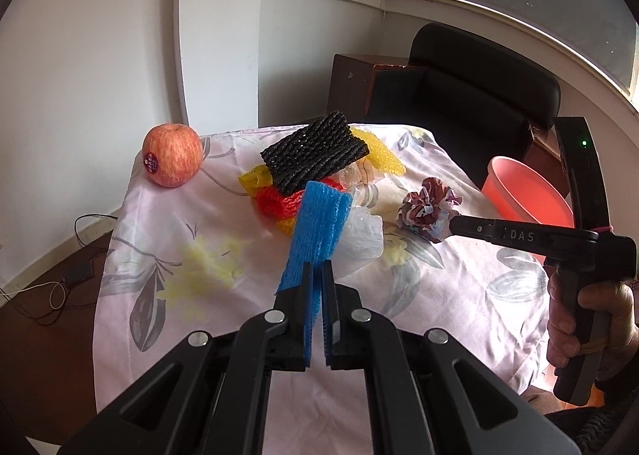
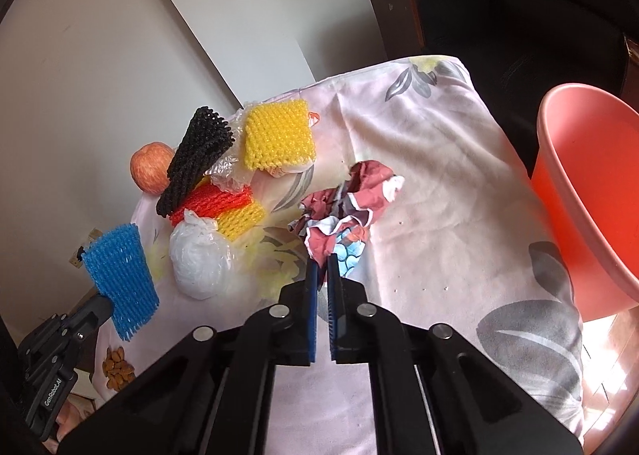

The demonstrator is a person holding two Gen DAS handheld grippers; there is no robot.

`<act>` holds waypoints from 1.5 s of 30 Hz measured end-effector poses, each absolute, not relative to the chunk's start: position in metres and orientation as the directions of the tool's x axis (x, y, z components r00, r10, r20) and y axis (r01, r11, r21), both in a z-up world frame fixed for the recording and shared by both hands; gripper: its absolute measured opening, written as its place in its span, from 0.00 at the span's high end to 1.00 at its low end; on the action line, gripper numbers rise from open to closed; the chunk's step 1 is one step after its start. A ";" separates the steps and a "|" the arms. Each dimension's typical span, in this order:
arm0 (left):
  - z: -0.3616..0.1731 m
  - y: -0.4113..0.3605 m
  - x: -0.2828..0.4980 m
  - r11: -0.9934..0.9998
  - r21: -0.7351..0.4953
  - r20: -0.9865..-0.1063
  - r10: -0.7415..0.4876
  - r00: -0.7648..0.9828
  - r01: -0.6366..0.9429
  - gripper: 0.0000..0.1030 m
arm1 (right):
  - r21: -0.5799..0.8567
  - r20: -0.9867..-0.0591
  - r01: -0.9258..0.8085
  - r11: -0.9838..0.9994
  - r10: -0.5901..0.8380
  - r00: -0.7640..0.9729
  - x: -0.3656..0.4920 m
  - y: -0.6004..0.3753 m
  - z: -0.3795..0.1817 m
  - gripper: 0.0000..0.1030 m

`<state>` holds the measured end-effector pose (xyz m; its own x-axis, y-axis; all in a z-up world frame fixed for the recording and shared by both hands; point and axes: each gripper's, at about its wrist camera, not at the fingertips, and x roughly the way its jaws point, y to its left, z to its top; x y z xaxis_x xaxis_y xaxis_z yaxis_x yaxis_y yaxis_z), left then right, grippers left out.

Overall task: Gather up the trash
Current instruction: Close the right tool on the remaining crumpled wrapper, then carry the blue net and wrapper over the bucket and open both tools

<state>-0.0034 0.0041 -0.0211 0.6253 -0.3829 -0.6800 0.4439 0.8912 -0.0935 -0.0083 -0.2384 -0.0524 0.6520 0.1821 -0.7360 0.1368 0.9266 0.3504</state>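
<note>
Both grippers are clamped on trash above the table (image 2: 439, 159): right gripper (image 2: 322, 261) on the paper wad (image 2: 347, 207), nearer the bin (image 2: 591, 191) at its right; left gripper (image 1: 318, 275) on the upright blue net (image 1: 317, 223), farther off.

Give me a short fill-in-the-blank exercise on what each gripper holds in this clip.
The left gripper is shut on the ____ foam net.
The right gripper pinches the crumpled ____.
The round fruit on the tablecloth is an ____.
The bucket beside the table is ____ in colour.

Missing words: blue; wrapper; apple; orange-pink
</note>
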 end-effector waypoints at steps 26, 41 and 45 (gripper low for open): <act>0.025 -0.140 -0.010 0.694 -0.203 -0.570 -0.657 0.493 0.691 0.97 | 0.393 -0.594 0.314 0.864 -0.021 0.804 -0.102 -0.355 0.007 0.97; 0.019 -0.277 -0.007 0.538 -0.256 -0.588 -0.746 0.313 0.803 0.97 | 0.374 -0.623 0.473 0.798 -0.162 0.765 -0.121 -0.426 -0.015 0.97; 0.010 -0.302 -0.002 0.532 -0.250 -0.611 -0.735 0.295 0.809 0.97 | 0.364 -0.639 0.496 0.789 -0.176 0.749 -0.120 -0.435 -0.025 0.97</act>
<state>-0.0020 -0.3020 0.0097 0.2950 -0.7349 -0.6106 0.8088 0.5323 -0.2499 -0.1198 -0.4347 -0.0248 0.7490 -0.1765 -0.6387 0.4959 0.7886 0.3637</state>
